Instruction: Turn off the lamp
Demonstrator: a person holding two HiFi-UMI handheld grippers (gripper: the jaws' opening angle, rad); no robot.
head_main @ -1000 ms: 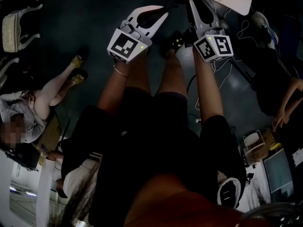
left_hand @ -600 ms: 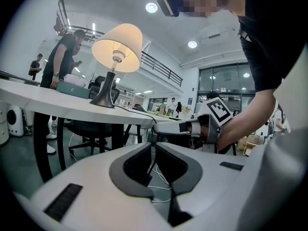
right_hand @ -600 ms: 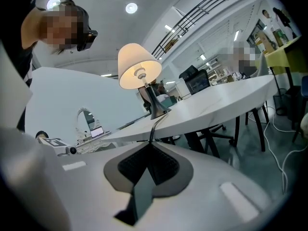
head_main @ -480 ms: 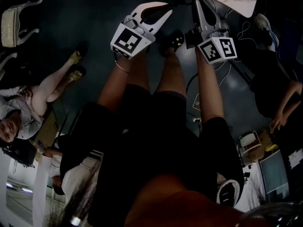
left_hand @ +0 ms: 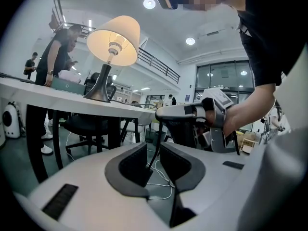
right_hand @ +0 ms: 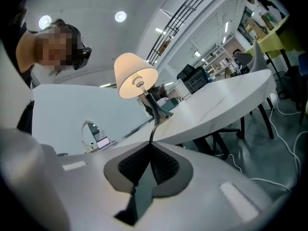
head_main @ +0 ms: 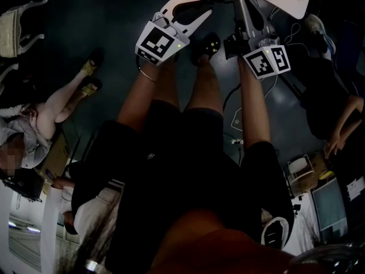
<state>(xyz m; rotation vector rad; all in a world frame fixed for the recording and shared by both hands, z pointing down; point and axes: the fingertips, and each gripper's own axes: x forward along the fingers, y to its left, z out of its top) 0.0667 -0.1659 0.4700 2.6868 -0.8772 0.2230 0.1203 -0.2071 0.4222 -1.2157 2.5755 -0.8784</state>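
Lamp burns lit on the white table in the left gripper view, its black cord passing between the narrowly parted jaws of the left gripper. Right gripper view: the right gripper, jaws just closed, pinches that cord below the lamp base. Head view: both grippers sit close together near the table's edge.
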